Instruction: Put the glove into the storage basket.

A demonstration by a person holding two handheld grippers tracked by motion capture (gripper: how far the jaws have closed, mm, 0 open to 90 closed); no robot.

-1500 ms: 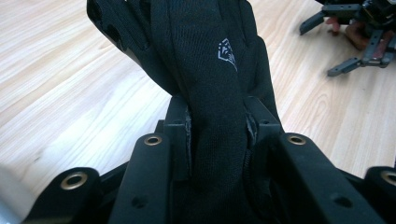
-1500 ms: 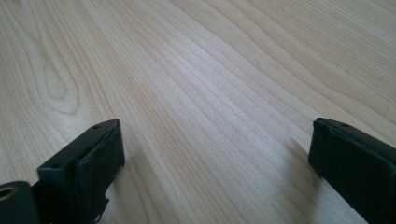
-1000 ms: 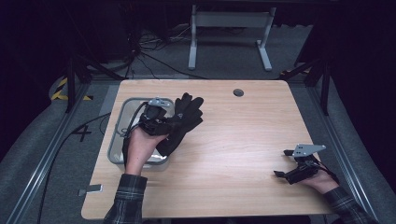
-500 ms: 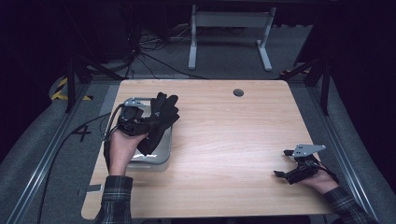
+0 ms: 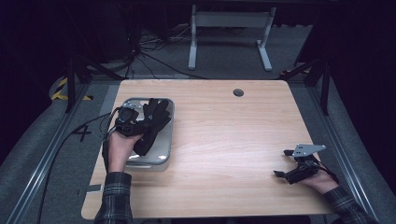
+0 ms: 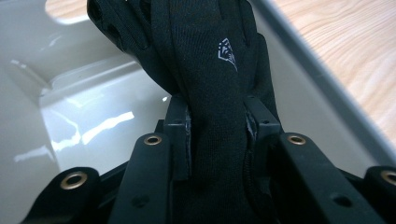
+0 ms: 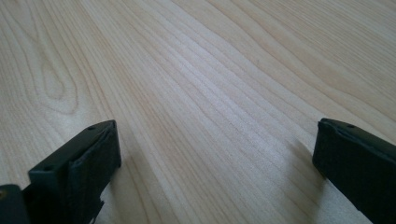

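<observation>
A black glove (image 5: 153,123) hangs over a shiny metal tray (image 5: 164,156) at the table's left side. My left gripper (image 5: 140,125) is shut on the glove, and in the left gripper view the black fabric (image 6: 210,70) with its small white logo is pinched between both jaws above the tray's glossy inside (image 6: 70,116). My right gripper (image 5: 286,163) rests low over the bare wooden table (image 5: 233,140) near the front right corner. It is open, with its two fingers (image 7: 79,172) far apart and nothing between them.
A small round hole (image 5: 238,92) sits in the tabletop near the far edge. A cable (image 5: 70,144) trails from my left gripper off the table's left side. A grey frame (image 5: 229,21) stands on the floor beyond the table.
My left gripper has carried the glove leftward and lower, from the tray's right side to over the tray. The right gripper has not moved.
</observation>
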